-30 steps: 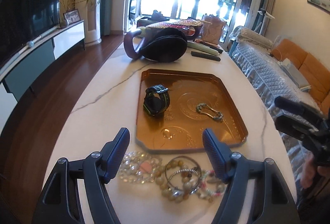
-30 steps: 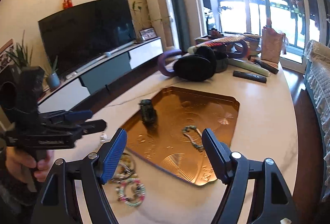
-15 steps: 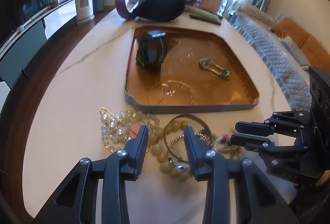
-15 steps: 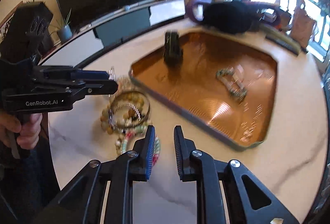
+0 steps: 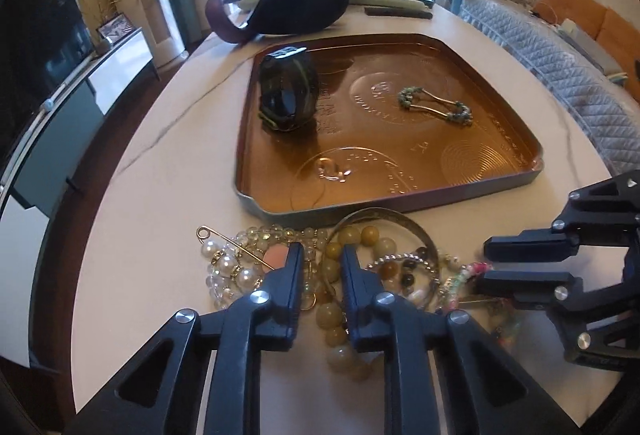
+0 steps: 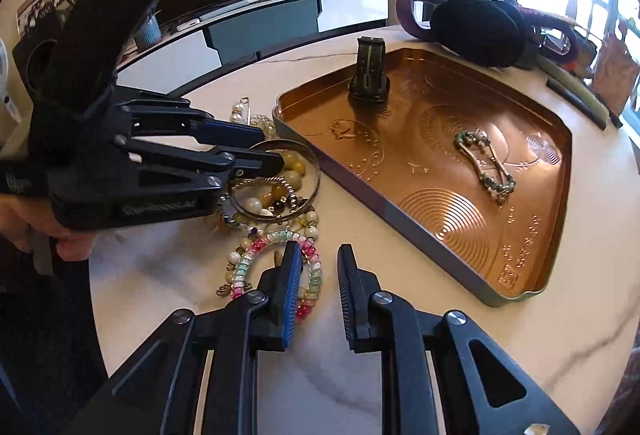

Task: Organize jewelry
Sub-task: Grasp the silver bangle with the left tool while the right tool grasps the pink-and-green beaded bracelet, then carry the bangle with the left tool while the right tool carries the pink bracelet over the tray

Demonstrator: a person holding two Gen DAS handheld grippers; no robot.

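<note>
1. Left tool (image 5: 318, 267): lowered into the jewelry pile (image 5: 320, 267) on the white worktop (image 5: 160, 235), just in front of the tray (image 5: 400, 201); its fingers are partly closed, with a narrow gap between them; yellow beads (image 5: 332, 319) lie in that gap; whether the pads touch them cannot be told.
2. Right tool (image 6: 318, 267): low over the worktop at the pile's near edge; its fingers are partly closed, with a gap between them; the left finger overlaps the pink-green bracelet (image 6: 276, 267); the gap itself shows mostly bare worktop; nothing is gripped.
3. In the left view the right tool (image 5: 486, 267) enters from the right, its tips beside the pink-green bracelet (image 5: 468, 275); in the right view the left tool (image 6: 268, 147) enters from the left, its tips over the bangle (image 6: 316, 175).
4. Pile: the bangle (image 5: 404, 221) rings several bead strands; a pearl pin (image 5: 228, 259) lies at the left side; all items are outside the tray.
5. Tray, copper coloured: a watch (image 5: 288, 95) stands upright near the far left corner; a hair clip (image 5: 436, 107) lies flat, well apart from the watch.
6. Beyond the tray: a dark pouch (image 5: 300, 3) rests on the worktop.
</note>
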